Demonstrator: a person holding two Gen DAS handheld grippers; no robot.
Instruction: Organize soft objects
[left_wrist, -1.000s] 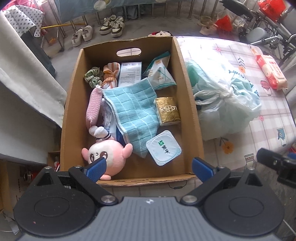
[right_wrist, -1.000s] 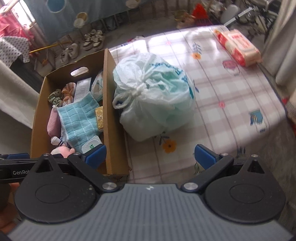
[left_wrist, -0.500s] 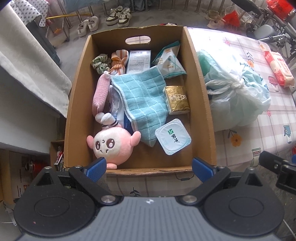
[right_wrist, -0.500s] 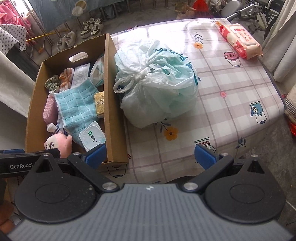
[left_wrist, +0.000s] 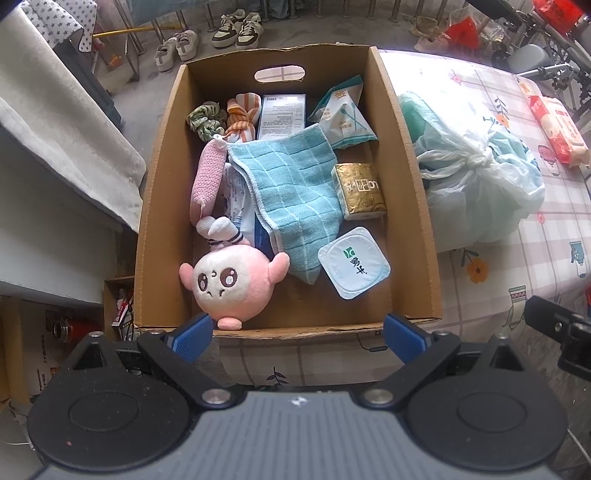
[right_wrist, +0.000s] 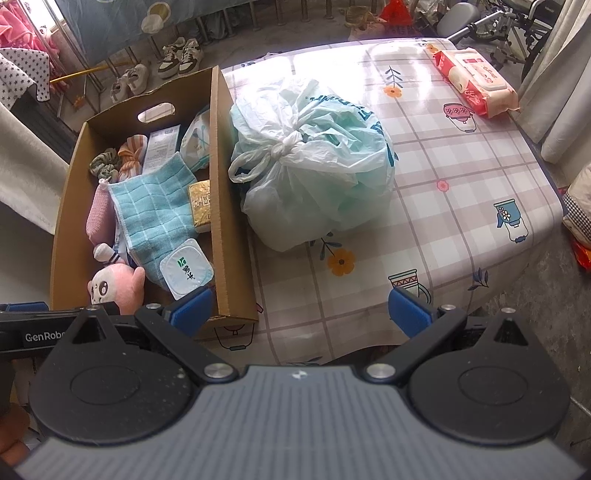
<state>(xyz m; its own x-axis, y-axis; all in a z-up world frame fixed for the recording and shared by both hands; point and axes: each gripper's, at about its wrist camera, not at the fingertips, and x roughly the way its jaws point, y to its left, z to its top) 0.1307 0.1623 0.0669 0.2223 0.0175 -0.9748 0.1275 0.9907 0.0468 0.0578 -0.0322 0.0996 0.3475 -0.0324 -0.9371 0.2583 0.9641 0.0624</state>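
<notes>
both grippers hang back off the near edge of the table, jaws spread wide and nothing in them. my guess is they're held high and back so each camera takes in the whole scene. the left gripper (left_wrist: 298, 334) sits bottom centre of its view, lined up on the cardboard box (left_wrist: 424, 229). the right gripper (right_wrist: 300, 307) sits bottom centre of its own view, looking over the tablecloth (right_wrist: 461, 206).

the soft stuff is all in the box, piled loose, which would fit either a finished gather-up or a pile waiting to be sorted out, can't say which.

count, near to far:
- one pink plush toy (left_wrist: 231, 282) at the lower left of the box
- one sealed yogurt cup (left_wrist: 354, 266) to its right
- one blue checked cloth (left_wrist: 295, 195) draped over the middle, some packets half hidden under it
- one gold pack (left_wrist: 360, 191)
- one pink knit roll (left_wrist: 207, 177) along the left wall
- two scrunchies: green (left_wrist: 205, 120) and orange striped (left_wrist: 240, 120)
- one white carton (left_wrist: 282, 114) and one teal pouch (left_wrist: 343, 114) at the far end

outside the box: one knotted plastic bag (right_wrist: 314, 166) pressed against its right wall, one pack of wipes (right_wrist: 476, 83) far upper right.
</notes>
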